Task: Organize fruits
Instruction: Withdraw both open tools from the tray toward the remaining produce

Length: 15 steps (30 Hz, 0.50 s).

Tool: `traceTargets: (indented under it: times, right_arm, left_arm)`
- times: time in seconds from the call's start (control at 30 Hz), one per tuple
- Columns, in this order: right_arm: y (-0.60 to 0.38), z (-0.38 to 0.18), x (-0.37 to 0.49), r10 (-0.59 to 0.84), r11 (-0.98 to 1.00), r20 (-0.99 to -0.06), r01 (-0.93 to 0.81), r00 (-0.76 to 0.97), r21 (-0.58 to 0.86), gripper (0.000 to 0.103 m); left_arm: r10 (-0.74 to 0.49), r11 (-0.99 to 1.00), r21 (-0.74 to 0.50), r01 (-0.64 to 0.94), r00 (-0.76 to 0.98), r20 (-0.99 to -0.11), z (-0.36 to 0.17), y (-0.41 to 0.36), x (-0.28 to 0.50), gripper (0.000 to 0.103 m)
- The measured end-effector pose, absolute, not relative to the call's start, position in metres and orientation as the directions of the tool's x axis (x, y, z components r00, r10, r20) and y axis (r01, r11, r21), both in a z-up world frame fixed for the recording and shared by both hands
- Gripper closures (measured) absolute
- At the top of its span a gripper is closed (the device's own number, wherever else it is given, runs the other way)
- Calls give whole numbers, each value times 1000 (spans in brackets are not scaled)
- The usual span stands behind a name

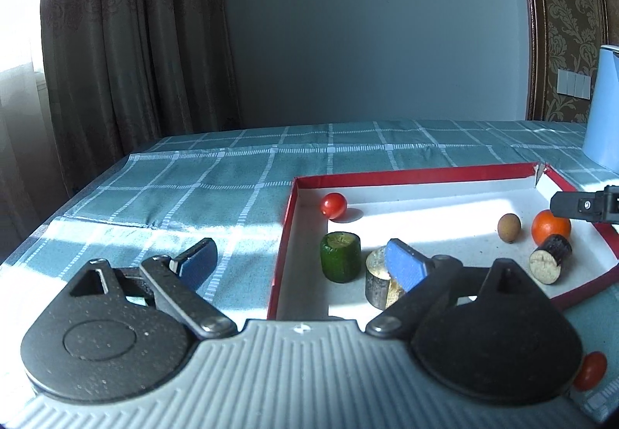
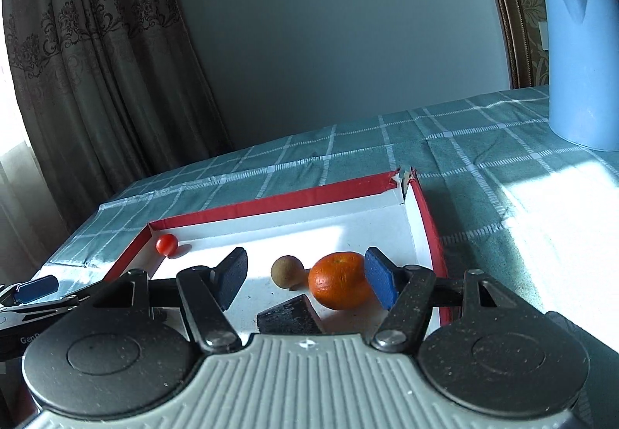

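Observation:
A red-walled, white-floored box lid (image 1: 284, 231) lies on the checked cloth. In it are a cherry tomato (image 1: 333, 205), a green cucumber chunk (image 1: 340, 262), a pale cut chunk (image 1: 377, 280), a small brown longan (image 1: 508, 228), an orange (image 1: 551, 226) and a dark eggplant piece (image 1: 551, 264). My left gripper (image 1: 300, 262) is open and empty, straddling the lid's left wall. My right gripper (image 2: 305, 278) is open over the lid, with the orange (image 2: 340, 280) against its right finger, the longan (image 2: 287, 271) and the eggplant piece (image 2: 288, 317) between its fingers, and the tomato (image 2: 166, 243) far left.
A blue kettle (image 2: 584, 57) stands on the table at the back right. Another cherry tomato (image 1: 590, 371) lies on the cloth outside the lid, near the front right. Curtains hang at the left, and the table edge runs along the left side.

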State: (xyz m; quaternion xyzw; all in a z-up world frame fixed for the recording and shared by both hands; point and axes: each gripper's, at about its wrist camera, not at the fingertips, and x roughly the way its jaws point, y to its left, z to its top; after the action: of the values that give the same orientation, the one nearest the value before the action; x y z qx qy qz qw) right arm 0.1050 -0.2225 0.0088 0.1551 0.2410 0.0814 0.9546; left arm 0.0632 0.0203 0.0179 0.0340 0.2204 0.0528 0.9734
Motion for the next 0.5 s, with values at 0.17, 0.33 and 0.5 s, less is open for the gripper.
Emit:
traceTargets:
  times: [0.17, 0.33, 0.5]
  right_arm:
    - [-221, 10, 77, 256, 935, -406, -118, 877, 336, 37]
    - [-215, 8, 52, 257, 943, -397, -138, 881, 304, 37]
    - [-214, 4, 37, 246, 950, -399, -137, 884, 282, 36]
  left_arm:
    - [91, 995, 67, -69, 903, -419, 18, 29, 38, 5]
    - [48, 998, 64, -22, 900, -434, 16, 29, 26, 4]
    - [-45, 995, 63, 83, 888, -458, 12, 21, 17, 4]
